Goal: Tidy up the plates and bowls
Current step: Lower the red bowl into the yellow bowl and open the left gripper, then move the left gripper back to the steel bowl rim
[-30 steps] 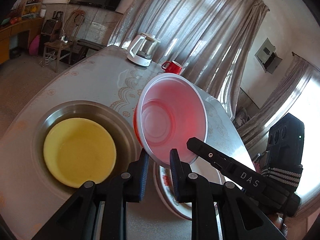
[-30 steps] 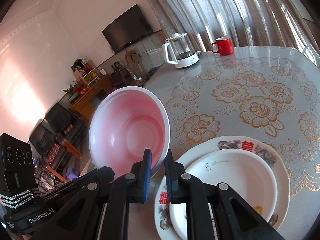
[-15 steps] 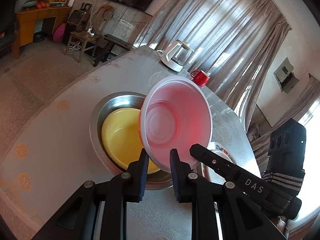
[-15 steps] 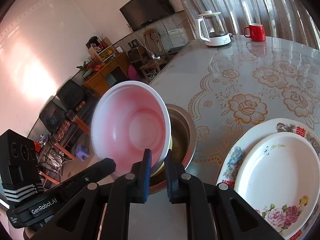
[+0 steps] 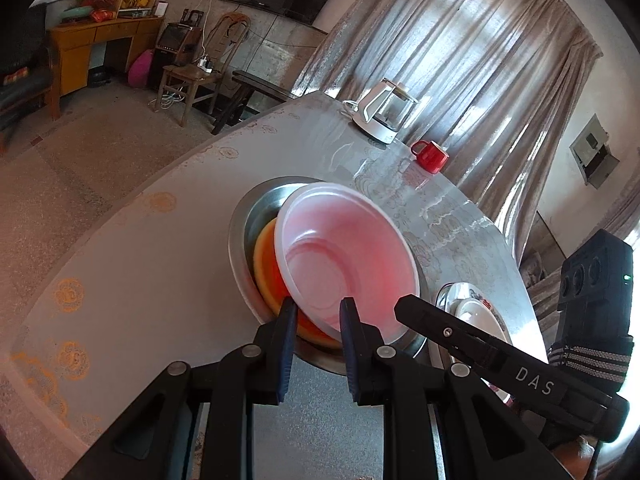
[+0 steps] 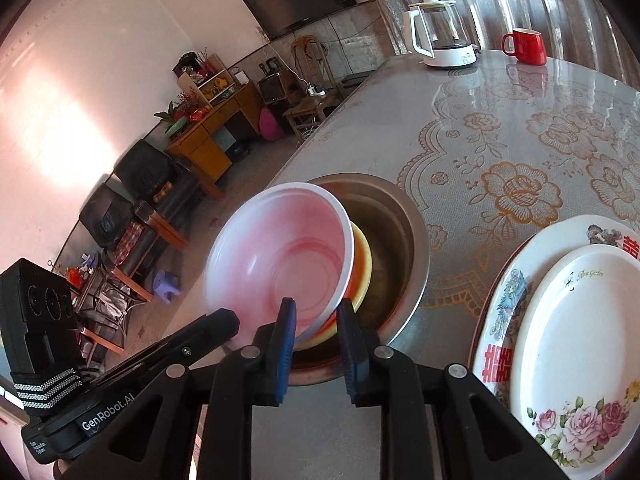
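Pink bowl (image 5: 348,256) is sitting tilted just ahead of the left gripper (image 5: 316,316), inside the yellow bowl (image 5: 266,268) in the steel basin (image 5: 244,216); the fingers are standing apart around its near rim, and contact is unclear. Beyond to the right, a kettle (image 5: 382,114) and red mug (image 5: 431,155) are standing.

Right gripper (image 6: 316,316) is likewise straddling that rim with jaws apart; stacked plates (image 6: 576,328) are lying to its right on the table (image 6: 500,128)

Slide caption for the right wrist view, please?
Both grippers open around the pink bowl, tilted into the yellow bowl in the steel basin.
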Tool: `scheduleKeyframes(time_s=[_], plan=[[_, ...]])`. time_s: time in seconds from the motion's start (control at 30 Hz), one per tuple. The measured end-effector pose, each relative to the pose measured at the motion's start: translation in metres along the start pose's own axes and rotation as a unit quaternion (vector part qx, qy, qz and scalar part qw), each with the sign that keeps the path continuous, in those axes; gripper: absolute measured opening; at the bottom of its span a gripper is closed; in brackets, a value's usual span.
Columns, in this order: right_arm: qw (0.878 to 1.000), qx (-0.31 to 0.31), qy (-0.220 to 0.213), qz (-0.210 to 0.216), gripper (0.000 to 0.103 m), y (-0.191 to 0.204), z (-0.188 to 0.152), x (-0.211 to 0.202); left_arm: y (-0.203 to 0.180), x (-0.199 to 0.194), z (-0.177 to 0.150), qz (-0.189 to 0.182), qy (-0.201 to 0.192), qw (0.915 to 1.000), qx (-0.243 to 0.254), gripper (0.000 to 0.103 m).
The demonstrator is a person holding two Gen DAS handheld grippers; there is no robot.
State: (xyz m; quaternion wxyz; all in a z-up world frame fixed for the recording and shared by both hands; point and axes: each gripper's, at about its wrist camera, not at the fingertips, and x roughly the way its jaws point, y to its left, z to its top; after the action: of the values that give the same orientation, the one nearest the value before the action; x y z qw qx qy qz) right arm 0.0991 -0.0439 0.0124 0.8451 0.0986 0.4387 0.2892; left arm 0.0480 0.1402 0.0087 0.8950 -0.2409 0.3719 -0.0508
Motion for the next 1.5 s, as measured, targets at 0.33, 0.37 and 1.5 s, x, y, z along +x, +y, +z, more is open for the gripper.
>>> scheduleKeyframes(time_s=[0.33, 0.37, 1.5], plan=[[1.0, -0.013, 0.005, -0.02, 0.029, 0.003, -0.003, 0.01, -0.001, 0.002, 0.001, 0.02, -0.011, 0.9995, 0.02, 0.022], [1.0, -0.017, 0.004, -0.024, 0.03, 0.004, -0.003, 0.01, -0.001, 0.002, 0.002, 0.022, -0.012, 0.9995, 0.021, 0.022], [0.969, -0.148, -0.008, -0.199, 0.013, 0.022, 0.022, 0.044, 0.025, -0.002, -0.002, 0.05, -0.006, 0.9987, -0.004, 0.038]])
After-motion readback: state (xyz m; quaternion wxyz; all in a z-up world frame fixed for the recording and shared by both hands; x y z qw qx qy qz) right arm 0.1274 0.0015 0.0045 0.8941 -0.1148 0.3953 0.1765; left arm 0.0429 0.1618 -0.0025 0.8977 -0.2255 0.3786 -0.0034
